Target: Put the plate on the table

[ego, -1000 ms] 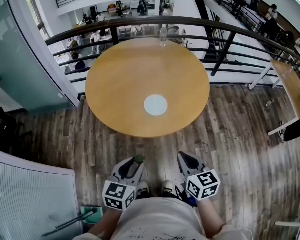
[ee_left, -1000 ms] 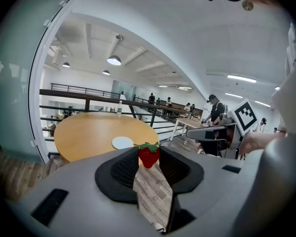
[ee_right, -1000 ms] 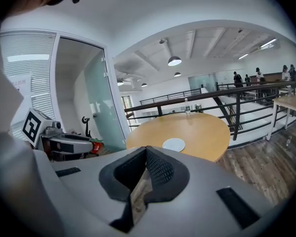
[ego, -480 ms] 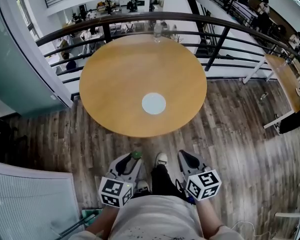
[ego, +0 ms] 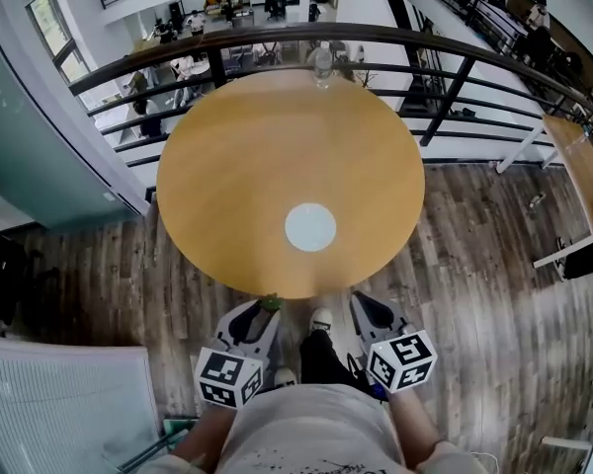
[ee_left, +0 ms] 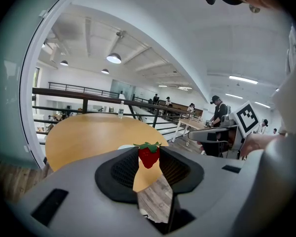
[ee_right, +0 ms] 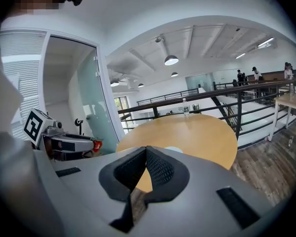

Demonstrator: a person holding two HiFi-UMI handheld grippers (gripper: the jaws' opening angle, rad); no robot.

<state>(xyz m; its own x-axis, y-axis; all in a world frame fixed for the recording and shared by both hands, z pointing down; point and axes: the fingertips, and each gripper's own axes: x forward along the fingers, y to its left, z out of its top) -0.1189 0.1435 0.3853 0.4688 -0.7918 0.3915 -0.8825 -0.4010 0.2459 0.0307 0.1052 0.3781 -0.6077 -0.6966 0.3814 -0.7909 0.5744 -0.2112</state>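
A small white plate (ego: pixel 310 227) lies on the round wooden table (ego: pixel 247 146), toward its near edge; it also shows low in the left gripper view as the plate (ee_left: pixel 125 146) and in the right gripper view as the plate (ee_right: pixel 173 149). My left gripper (ego: pixel 269 309) hovers just short of the table's near edge, shut on a red strawberry (ee_left: pixel 149 155) with a green top. My right gripper (ego: pixel 362 306) hangs beside it at the same height, its jaws closed tip to tip with nothing between them (ee_right: pixel 146 150). Neither gripper touches the plate.
A clear bottle (ego: pixel 322 67) stands at the table's far edge against a dark railing (ego: pixel 455 77) with a drop to a lower floor behind. A second table (ego: pixel 581 171) is at the right, a glass wall (ego: pixel 40 136) at the left, and a white panel (ego: pixel 49 403) at the lower left.
The table and plate have drawn nearer, and the table's near edge now lies just ahead of the grippers. Both grippers keep their hold and pose.
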